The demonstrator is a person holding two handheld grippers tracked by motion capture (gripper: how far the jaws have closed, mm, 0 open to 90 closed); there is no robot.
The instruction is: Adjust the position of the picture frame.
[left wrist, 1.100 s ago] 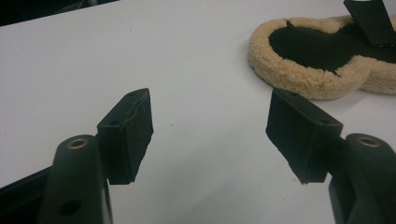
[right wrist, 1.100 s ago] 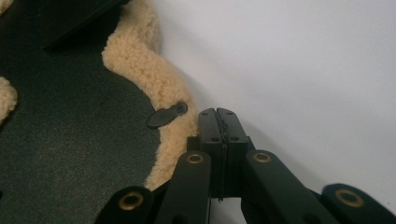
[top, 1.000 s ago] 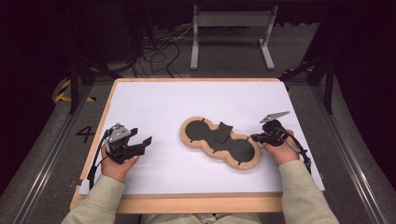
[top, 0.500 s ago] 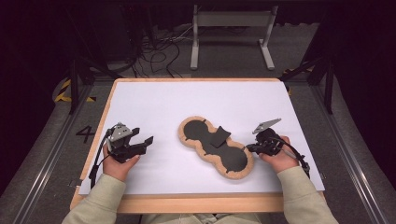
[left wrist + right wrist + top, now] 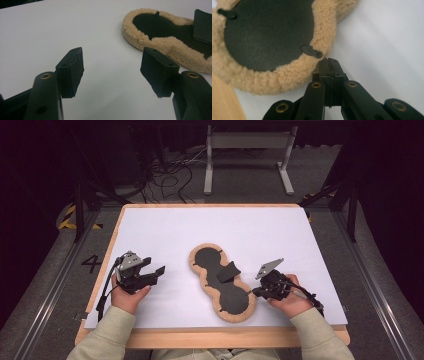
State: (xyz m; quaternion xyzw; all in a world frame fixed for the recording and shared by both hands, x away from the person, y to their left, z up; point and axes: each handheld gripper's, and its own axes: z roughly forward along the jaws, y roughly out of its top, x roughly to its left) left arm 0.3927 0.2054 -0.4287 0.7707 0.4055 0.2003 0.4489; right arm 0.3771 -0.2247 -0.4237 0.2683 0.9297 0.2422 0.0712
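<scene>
Lying flat on the white counter [image 5: 165, 225], the fleece-edged pad [image 5: 221, 282] sits between the two hands, its long axis running from the centre down toward the person's right. It is a peanut-shaped piece: a thick tan pile border around two dark, smooth panels, with a small dark flap [image 5: 227, 271] at the waist and short dark tabs at the rim.

Handling judgement: light, soft and limp. It will likely sag or fold if lifted from one end, and the dark panels look slick. The pile border is the better purchase, since it compresses and gives the pads something to bite. A pinch on the rim at each end would probably keep it flat.

Left gripper [image 5: 151, 272]: jaws well apart, having just been closing slightly, nothing between them, held clear of the pad's near edge.

Right gripper [image 5: 329, 61]: jaws pressed fully together with nothing visibly caught between them, tips just beside the fleece rim by a dark tab [image 5: 311, 51]. Contact with the pile cannot be confirmed.
</scene>
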